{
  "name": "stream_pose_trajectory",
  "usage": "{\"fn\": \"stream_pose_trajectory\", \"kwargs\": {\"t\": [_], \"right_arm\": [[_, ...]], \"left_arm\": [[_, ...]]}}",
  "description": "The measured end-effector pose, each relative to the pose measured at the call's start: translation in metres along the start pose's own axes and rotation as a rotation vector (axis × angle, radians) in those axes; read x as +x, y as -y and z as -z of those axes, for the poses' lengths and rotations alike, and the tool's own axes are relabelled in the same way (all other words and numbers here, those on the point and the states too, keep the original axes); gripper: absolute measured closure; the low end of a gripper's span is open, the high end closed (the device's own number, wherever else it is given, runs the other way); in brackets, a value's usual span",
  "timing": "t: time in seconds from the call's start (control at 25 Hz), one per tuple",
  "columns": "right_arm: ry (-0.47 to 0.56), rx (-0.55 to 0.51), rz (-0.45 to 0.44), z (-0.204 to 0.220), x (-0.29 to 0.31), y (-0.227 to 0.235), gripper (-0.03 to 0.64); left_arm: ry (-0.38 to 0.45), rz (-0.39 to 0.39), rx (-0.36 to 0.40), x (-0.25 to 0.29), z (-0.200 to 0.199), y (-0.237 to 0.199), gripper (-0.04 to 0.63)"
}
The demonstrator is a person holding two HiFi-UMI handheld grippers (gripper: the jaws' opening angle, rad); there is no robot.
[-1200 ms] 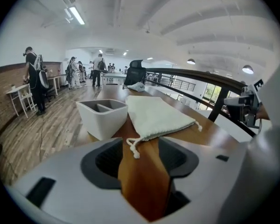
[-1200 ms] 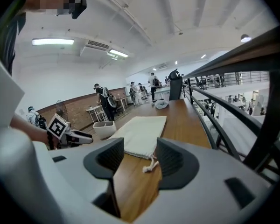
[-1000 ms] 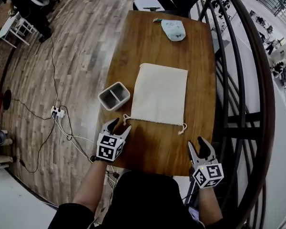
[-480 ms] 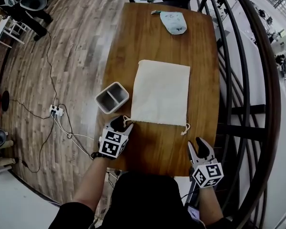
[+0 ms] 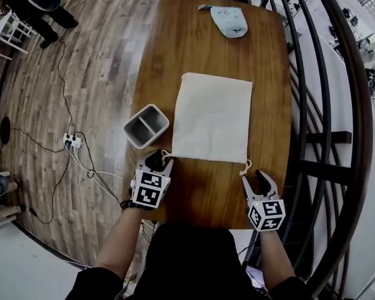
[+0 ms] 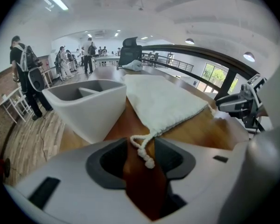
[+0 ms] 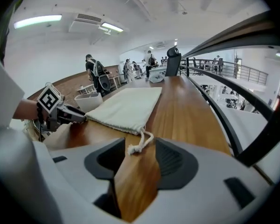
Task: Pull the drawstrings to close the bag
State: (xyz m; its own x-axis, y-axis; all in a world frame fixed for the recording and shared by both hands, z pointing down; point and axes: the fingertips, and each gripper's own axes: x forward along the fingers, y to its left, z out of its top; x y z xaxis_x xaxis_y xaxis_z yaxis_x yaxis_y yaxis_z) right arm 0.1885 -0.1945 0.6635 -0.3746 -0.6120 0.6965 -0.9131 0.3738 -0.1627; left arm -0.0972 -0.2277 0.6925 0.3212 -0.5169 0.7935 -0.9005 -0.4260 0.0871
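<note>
Head view first: the cream drawstring bag (image 5: 212,117) lies flat in the middle of the wooden table (image 5: 200,61), mouth edge toward the person. The left gripper (image 5: 160,162) sits right at the bag's near-left corner, over the left drawstring (image 5: 166,155). Its tips are dark and bunched here, so the gap is hard to read from above. The right gripper (image 5: 256,179) is just short of the near-right corner, jaws visibly spread, and the right drawstring (image 5: 245,166) curls just ahead of them. A grey two-compartment bin (image 5: 146,126) stands beside the bag on the left. At the table's far end lies a pale blue item (image 5: 229,22), too small to identify. A black railing (image 5: 312,105) runs down the right side.

Over to the left gripper view: the jaws stand apart, released, with bare wood showing between the pads. The left drawstring's knotted end (image 6: 144,152) lies in that gap, not pinched. The bag (image 6: 165,99) stretches away ahead, and the grey bin (image 6: 86,104) looms large on the left. The right gripper (image 6: 238,104) shows at the far right, partly cut off by this gripper's own body.

Now the right gripper view: these jaws are spread too, holding nothing. The right drawstring's knot (image 7: 136,144) rests on the wood between them, its loop running back to the bag (image 7: 126,104). Across the table the left gripper (image 7: 67,115) shows its marker cube, with the grey bin (image 7: 88,101) behind it. The people far off are small and blurry.
</note>
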Motion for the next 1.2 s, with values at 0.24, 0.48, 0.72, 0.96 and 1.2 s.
{"fn": "stream_pose_trajectory", "kwargs": {"t": [0.24, 0.48, 0.72, 0.96, 1.2], "right_arm": [[-0.059, -0.003, 0.036, -0.002, 0.021, 0.002, 0.37], [-0.112, -0.062, 0.086, -0.003, 0.032, 0.001, 0.382], [-0.123, -0.104, 0.066, 0.005, 0.03, -0.016, 0.52], [-0.135, -0.022, 0.034, 0.01, 0.029, -0.016, 0.569], [-0.115, -0.188, 0.087, 0.005, 0.009, 0.001, 0.572]], "left_arm": [[-0.019, -0.001, 0.032, -0.001, -0.001, 0.005, 0.465], [-0.035, -0.045, 0.1, 0.003, -0.006, 0.016, 0.537], [-0.041, -0.039, 0.028, -0.001, 0.002, 0.013, 0.545], [-0.034, -0.075, 0.032, -0.001, 0.004, 0.013, 0.561], [-0.042, -0.11, 0.073, -0.013, 0.015, 0.014, 0.577]]}}
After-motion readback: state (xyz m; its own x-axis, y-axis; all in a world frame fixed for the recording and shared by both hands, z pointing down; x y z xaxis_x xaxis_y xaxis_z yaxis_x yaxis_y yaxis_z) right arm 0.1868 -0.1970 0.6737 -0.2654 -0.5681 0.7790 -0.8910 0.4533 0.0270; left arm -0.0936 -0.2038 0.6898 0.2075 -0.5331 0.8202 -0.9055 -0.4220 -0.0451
